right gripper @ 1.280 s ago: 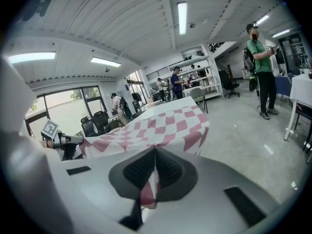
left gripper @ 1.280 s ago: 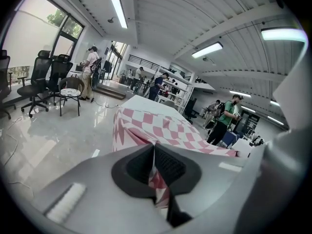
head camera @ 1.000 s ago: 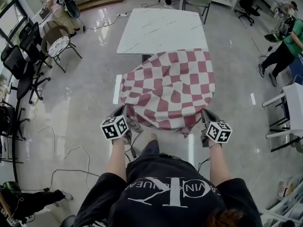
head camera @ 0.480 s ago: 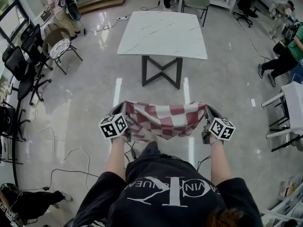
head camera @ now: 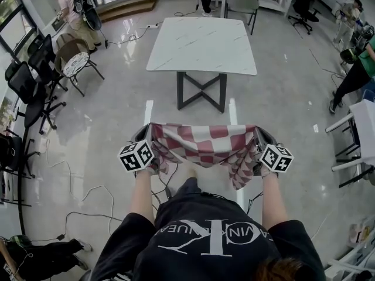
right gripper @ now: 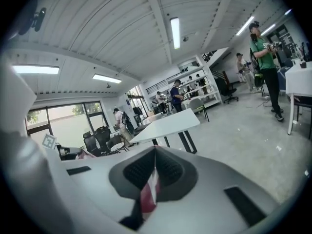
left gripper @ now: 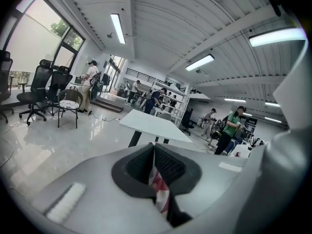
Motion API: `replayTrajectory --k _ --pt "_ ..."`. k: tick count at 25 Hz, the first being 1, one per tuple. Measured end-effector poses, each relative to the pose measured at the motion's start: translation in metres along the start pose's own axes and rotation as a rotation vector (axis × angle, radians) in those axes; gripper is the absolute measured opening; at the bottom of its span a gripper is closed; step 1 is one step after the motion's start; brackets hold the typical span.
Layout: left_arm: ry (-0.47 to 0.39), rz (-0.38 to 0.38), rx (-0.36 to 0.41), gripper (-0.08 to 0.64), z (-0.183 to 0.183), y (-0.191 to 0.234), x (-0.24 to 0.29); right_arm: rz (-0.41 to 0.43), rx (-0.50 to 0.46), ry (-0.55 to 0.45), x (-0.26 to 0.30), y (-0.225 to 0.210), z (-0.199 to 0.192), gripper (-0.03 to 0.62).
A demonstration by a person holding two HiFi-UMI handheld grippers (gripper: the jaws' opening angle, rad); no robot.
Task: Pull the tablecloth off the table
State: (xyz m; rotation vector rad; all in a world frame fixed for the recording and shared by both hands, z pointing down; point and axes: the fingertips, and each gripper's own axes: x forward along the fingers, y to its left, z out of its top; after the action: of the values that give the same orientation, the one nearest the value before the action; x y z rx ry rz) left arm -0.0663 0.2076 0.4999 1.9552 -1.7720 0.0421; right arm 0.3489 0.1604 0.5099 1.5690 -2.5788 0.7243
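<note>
Tablecloth [head camera: 202, 148], red-and-white checked, hangs in the air between the two grippers, clear of the table. The left gripper [left gripper: 154, 165] has its jaws pressed together on a pinch of the checked fabric. The fabric shows as a thin strip squeezed between the ribbed pads [left gripper: 169, 164] and trailing down below them. The right gripper [right gripper: 154, 173] is clamped in the same way on its own corner, with a fold of red and white caught between its jaws.

In the head view the cloth runs from one gripper to the other as a fairly taut upper edge. The rest sags beneath in loose folds, and a longer tail droops just inside the right gripper. Both grippers are held out in front of the person, side by side at about the same height, with the cloth near the person's legs and above the glossy floor [head camera: 105, 127]. Beyond it, well apart from the cloth, stands the table [head camera: 202, 40], its white marbled top wholly bare on dark crossed legs.

Judging from this, the pull itself is done, since no part of the cloth touches the table. The next move likely calls for gathering the cloth or setting it down somewhere. Both grips need to hold firm so that neither corner slips, and the hanging tail must not drag or snag on the cables [head camera: 88, 192] lying near the person's feet.
</note>
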Motion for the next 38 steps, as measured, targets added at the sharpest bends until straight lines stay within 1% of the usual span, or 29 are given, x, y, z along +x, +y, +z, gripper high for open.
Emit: replayTrajectory --k 8,11,15,18,23,27,30,34,38 --pt "-0.083 -0.033 0.055 0.014 0.039 -0.014 0.006 0.018 -0.023 -0.113 0.001 0.010 0.049 0.009" --pt "-0.115 -0.035 0.082 0.014 0.055 -0.016 0.006 0.028 -0.061 -0.144 0.003 0.018 0.067 0.009" --pt "-0.145 -0.025 0.115 0.014 0.073 -0.014 0.008 0.040 -0.139 -0.171 0.009 0.031 0.088 0.009" --pt "-0.169 -0.017 0.137 0.014 0.087 -0.013 0.004 0.054 -0.172 -0.190 0.011 0.040 0.103 0.009" --pt "-0.227 -0.004 0.180 0.014 0.104 -0.020 -0.003 0.076 -0.228 -0.219 0.009 0.046 0.120 0.009" --pt "-0.263 0.003 0.194 0.014 0.119 -0.022 -0.008 0.091 -0.240 -0.246 0.009 0.054 0.133 0.009" --pt "-0.286 0.013 0.219 0.014 0.130 -0.023 -0.013 0.093 -0.264 -0.261 0.008 0.061 0.143 0.009" --pt "-0.320 0.030 0.254 0.014 0.139 -0.026 -0.020 0.097 -0.313 -0.277 0.004 0.068 0.152 0.009" --pt "-0.345 0.044 0.276 0.014 0.143 -0.029 -0.025 0.094 -0.339 -0.297 0.000 0.071 0.158 0.009"
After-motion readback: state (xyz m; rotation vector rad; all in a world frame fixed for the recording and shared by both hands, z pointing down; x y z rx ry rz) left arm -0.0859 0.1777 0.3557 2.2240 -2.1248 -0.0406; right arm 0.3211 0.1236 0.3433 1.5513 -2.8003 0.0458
